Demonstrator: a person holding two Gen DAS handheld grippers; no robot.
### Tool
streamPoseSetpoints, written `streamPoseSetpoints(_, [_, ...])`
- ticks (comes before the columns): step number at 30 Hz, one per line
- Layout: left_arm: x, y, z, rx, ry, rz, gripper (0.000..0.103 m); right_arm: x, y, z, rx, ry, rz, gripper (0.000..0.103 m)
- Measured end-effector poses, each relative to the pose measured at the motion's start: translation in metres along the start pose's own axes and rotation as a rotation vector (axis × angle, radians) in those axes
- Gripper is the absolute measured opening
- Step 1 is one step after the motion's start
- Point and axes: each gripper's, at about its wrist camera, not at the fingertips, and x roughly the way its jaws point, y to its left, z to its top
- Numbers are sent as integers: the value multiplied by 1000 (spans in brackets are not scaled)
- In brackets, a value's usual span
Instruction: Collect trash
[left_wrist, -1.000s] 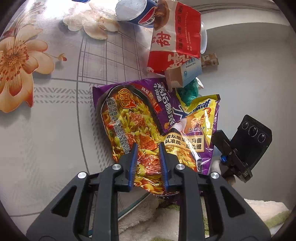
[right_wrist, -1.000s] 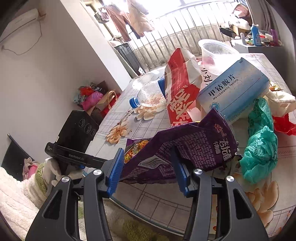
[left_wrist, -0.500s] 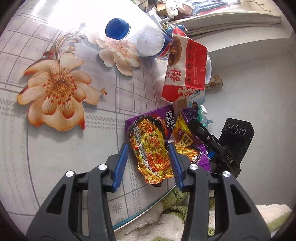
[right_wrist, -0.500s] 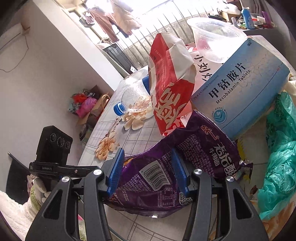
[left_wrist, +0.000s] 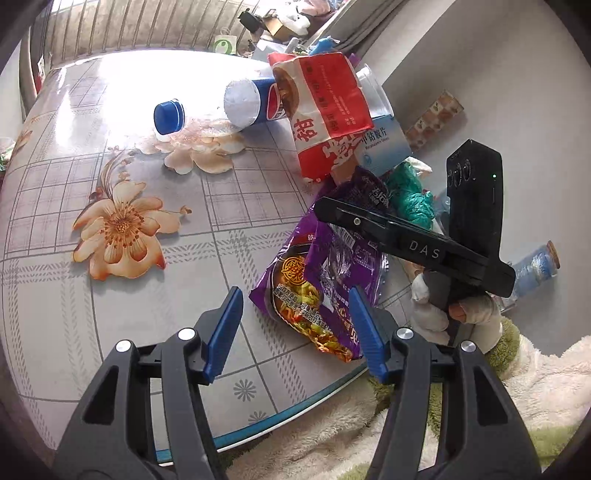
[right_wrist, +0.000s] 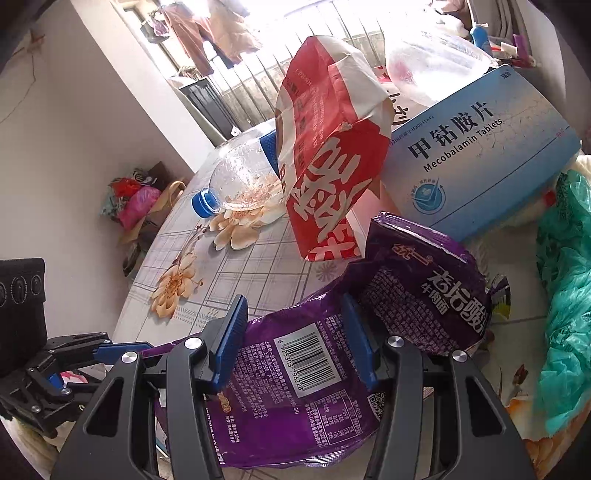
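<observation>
A crumpled purple noodle packet (left_wrist: 321, 291) (right_wrist: 295, 398) lies at the near edge of the flowered table (left_wrist: 110, 295). My right gripper (right_wrist: 295, 328) (left_wrist: 325, 206) is shut on its upper part, the barcode side facing the right wrist camera. My left gripper (left_wrist: 295, 317) hovers above the packet's lower end. Its jaws are opening and the blue pads (left_wrist: 221, 328) press on nothing. The left gripper (right_wrist: 92, 350) also shows low at the left of the right wrist view.
Beyond the packet are a red-and-white paper bag (left_wrist: 325, 110) (right_wrist: 332, 155), a clear bottle with a blue cap (left_wrist: 207, 110) (right_wrist: 240, 177), a blue tablet box (right_wrist: 480, 166), a teal plastic bag (right_wrist: 565, 295) and a clear cup (right_wrist: 432, 66). Fluffy fabric (left_wrist: 517, 387) lies below the table edge.
My left gripper opened, let go of the noodle packet, rose and tilted, so more of the table shows. My right gripper kept its grip and moved closer to the pile.
</observation>
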Motion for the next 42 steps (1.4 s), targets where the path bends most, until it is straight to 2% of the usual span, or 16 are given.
streamPoseSetpoints(2, [15,3,2,-23,43,50,56,-4,1,1,3,-1,9,51])
streamPoseSetpoints(3, [16,3,2,-17,20,63,55,-10,1,1,4,-8,13,52])
streamPoseSetpoints(6, [18,0,3,17,17,124,55,-36,2,-1,-18,-63,38,52])
streamPoseSetpoints(8, [18,1,2,21,15,125,55,-50,3,-6,-48,-78,50,52])
streamPoseSetpoints(12, [17,-1,2,34,15,136,55,-48,-1,-19,-59,-20,17,52])
streamPoseSetpoints(13, [18,-2,2,36,17,134,55,-43,-3,-22,-50,1,9,52])
streamPoseSetpoints(17, [16,-1,12,12,13,63,54,-29,-3,-26,-81,54,-30,40])
streamPoseSetpoints(22, [10,-4,38,12,-31,-26,54,-27,2,-30,-127,87,-18,27])
streamPoseSetpoints(24, [21,-4,46,16,13,-42,54,-28,-1,-33,-116,91,-4,22])
streamPoseSetpoints(27, [46,-1,51,-16,129,-16,54,-32,-6,-38,-97,96,15,15])
streamPoseSetpoints(29, [51,-4,53,-11,148,-36,54,-36,-8,-42,-91,90,21,13])
streamPoseSetpoints(33, [58,-10,50,-32,234,-164,54,-44,-15,-48,-80,67,51,13])
streamPoseSetpoints(37, [63,-13,44,-59,284,-238,54,-49,-25,-49,-76,56,71,13])
streamPoseSetpoints(42, [81,-2,35,-209,389,-468,50,-59,-48,-52,4,34,110,13])
